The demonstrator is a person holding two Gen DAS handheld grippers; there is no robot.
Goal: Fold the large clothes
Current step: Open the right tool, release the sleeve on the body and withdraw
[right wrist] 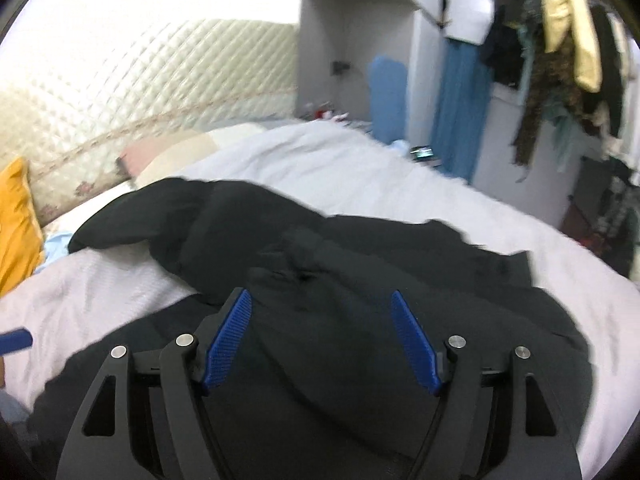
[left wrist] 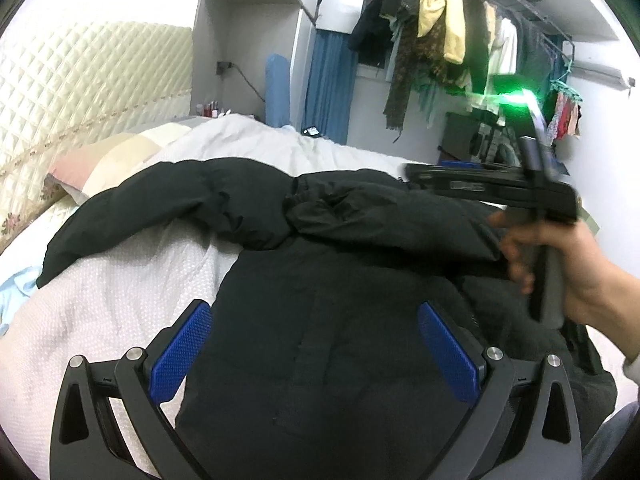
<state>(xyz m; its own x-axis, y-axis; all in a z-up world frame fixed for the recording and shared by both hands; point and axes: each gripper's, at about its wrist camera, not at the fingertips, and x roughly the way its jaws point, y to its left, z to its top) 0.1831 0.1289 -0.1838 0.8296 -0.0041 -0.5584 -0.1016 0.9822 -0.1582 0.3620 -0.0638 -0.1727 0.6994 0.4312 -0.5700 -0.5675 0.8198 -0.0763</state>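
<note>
A large black padded jacket [left wrist: 320,248] lies spread on the white bed cover [left wrist: 120,304]. One sleeve [left wrist: 132,212] stretches out to the left, and the other sleeve [left wrist: 384,216] is folded across the chest. My left gripper [left wrist: 314,306] hovers open over the jacket's lower body, its blue pads wide apart with nothing between them. In the right wrist view the jacket [right wrist: 400,256] fills the middle, blurred. My right gripper [right wrist: 319,294] is open just above the folded sleeve, with its pads clear of the cloth. A hand [left wrist: 572,268] holds that gripper's handle at the right.
A quilted cream headboard [left wrist: 80,92] and pillows [left wrist: 120,152] line the left side, with an orange cushion [right wrist: 16,224] beside them. A phone [left wrist: 311,132] lies at the bed's far edge. Hanging clothes [left wrist: 440,32] and a blue curtain [left wrist: 328,84] stand behind the bed.
</note>
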